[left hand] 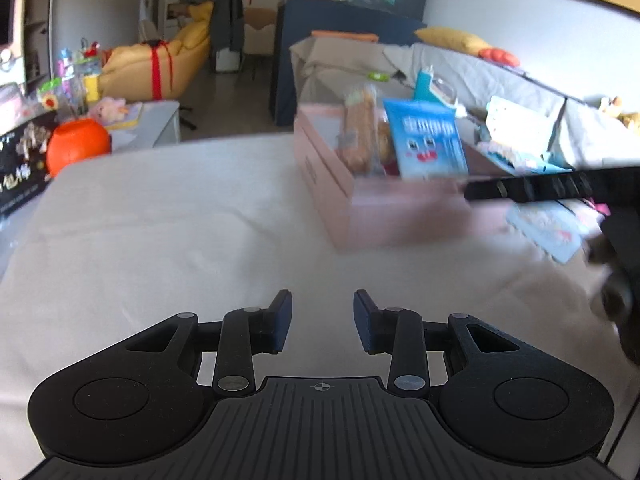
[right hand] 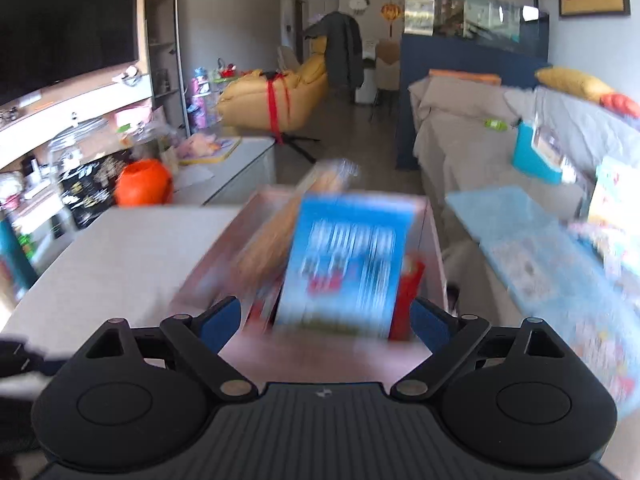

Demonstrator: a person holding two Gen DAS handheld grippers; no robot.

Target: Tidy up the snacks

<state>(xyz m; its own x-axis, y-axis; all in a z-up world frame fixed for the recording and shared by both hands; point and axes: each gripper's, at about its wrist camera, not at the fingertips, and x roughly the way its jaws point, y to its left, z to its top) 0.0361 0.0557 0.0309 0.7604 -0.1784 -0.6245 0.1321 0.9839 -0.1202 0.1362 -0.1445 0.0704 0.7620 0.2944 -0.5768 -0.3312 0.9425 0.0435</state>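
pink box [left hand: 360,208] sits on the cloth-covered tabletop [left hand: 160,220], with a blue snack pack [right hand: 344,272] and a tan wrapped snack [left hand: 360,136] standing up inside it. right gripper [right hand: 326,316] has its jaws spread wide around the box's near end, gripping nothing. left gripper [left hand: 322,320] hovers over bare cloth with jaws apart, box ahead and to its right.

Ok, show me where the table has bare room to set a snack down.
Bare cloth of the table runs from the left gripper to the pink box, leftward toward the orange pumpkin. Crowded: inside the box, around the blue packet.
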